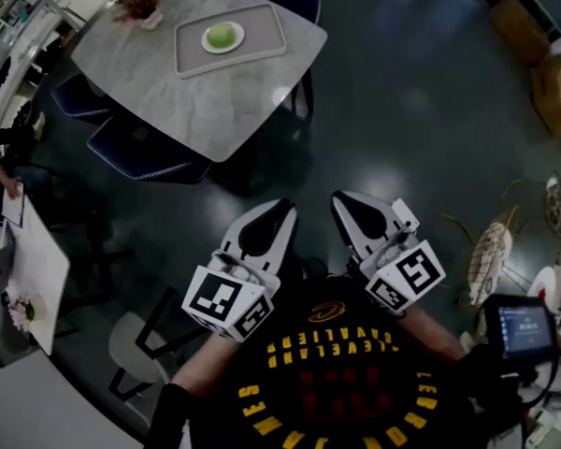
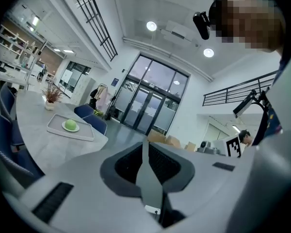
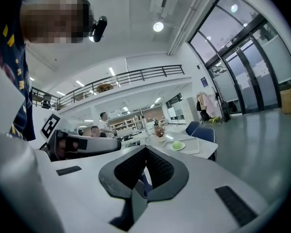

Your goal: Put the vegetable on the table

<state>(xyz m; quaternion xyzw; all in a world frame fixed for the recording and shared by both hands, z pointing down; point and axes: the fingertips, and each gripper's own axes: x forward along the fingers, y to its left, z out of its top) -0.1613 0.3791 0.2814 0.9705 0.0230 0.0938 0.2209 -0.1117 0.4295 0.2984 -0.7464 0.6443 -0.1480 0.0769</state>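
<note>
Okay, left gripper: claw pressed together, nothing between the pads; low by the black shirt, well apart from the table.
Right gripper: claw pressed together too, nothing pinched; just beside the left gripper, tip aimed toward the table.
Vegetable: round, pale green, sits on the plate, not on bare tabletop.
Plate: white, inside the tray.
Tray: grey, rectangular, lies flat on the table.
Table: grey stone-look top, blue chairs tucked round it, potted plant standing beside the tray.
Head view only: both grippers side by side from above, dark glossy floor, lit screen at lower right.
Left gripper view only: shut claw close up; vegetable on its tray left of the jaw tips; glass doors behind the table, round ceiling lamps.
Right gripper view only: shut claw close up; vegetable small, just right of the jaw tips; railed balcony above, a person far back.
</note>
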